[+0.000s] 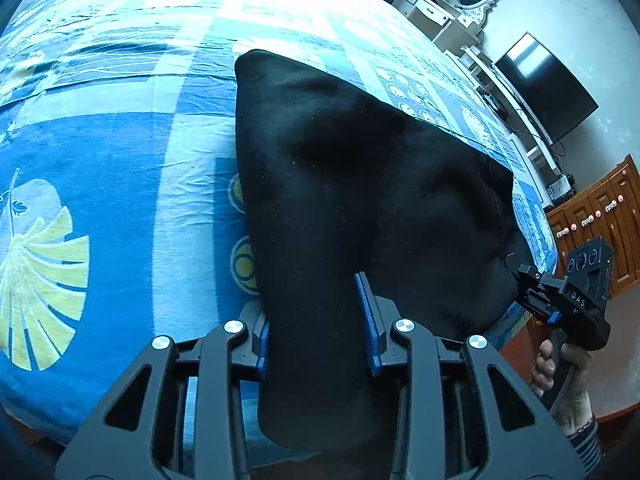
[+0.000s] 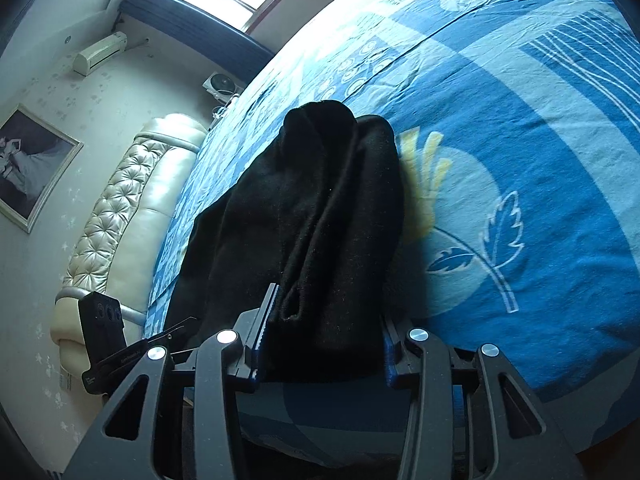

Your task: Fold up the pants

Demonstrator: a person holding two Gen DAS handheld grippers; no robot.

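Black pants [image 1: 360, 184] hang part-folded over the bed's [image 1: 120, 184] near edge, left gripper [image 1: 318, 320] and right gripper [image 2: 324, 344] each clamping fabric; flattening and final folds remain.

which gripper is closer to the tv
Right. In the left wrist view the right gripper holds the black pants on the side toward the tv; the left gripper grips farther from it.

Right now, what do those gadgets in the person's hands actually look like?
Each tool is matte black plastic with triangular cutouts, silver round bolts and blue finger pads. The left tool matches the right tool. The right one has a pistol handle and white "DAS" lettering; the bare right hand shows a striped cuff.
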